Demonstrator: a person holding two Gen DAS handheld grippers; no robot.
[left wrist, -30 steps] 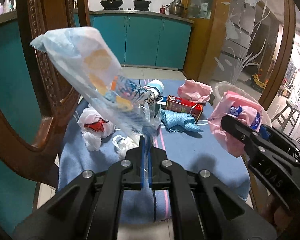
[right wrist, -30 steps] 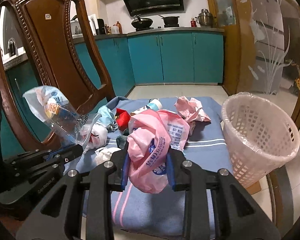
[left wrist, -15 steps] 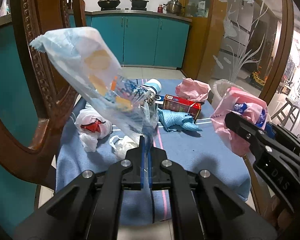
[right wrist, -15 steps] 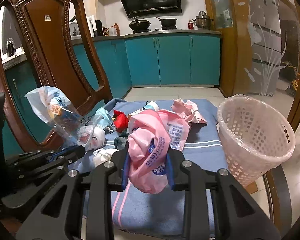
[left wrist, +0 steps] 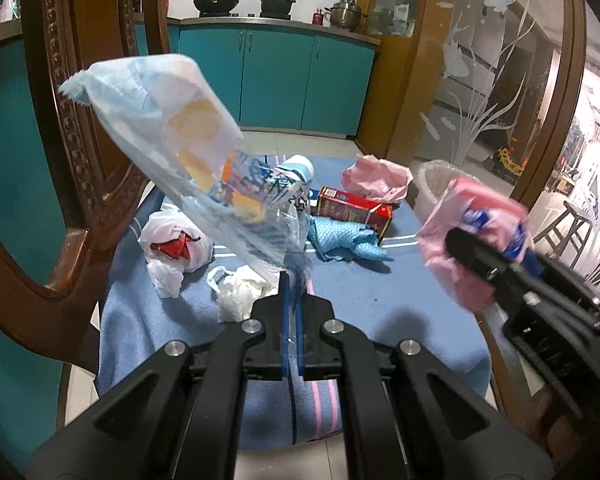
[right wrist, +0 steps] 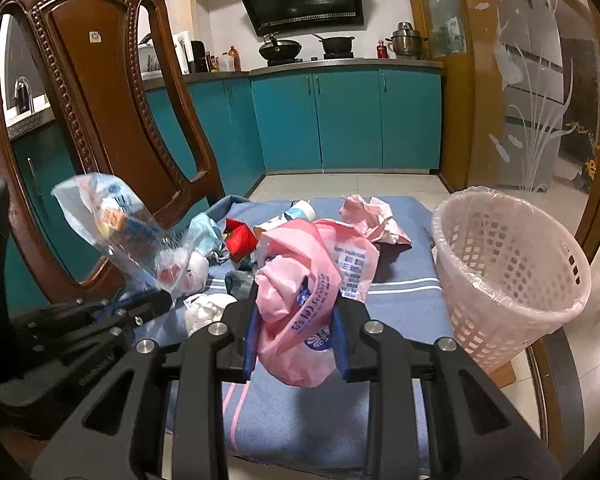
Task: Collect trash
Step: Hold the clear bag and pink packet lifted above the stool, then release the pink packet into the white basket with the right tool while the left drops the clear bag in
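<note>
Teal kitchen cabinets (right wrist: 340, 120) behind. Blurred at right: right gripper (right wrist: 296, 328) clamping crumpled pink bag (right wrist: 300, 304). Left gripper (left wrist: 293, 296) pinched on clear wrapper (left wrist: 188, 160), slanting up-left above blue cloth (left wrist: 380, 300), beside lined basket (right wrist: 512, 280).

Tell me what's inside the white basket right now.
The white basket shows only a clear liner over its rim and lattice wall; no trash is visible. Its bottom is hidden behind the near wall, so I can't confirm it's empty.
</note>
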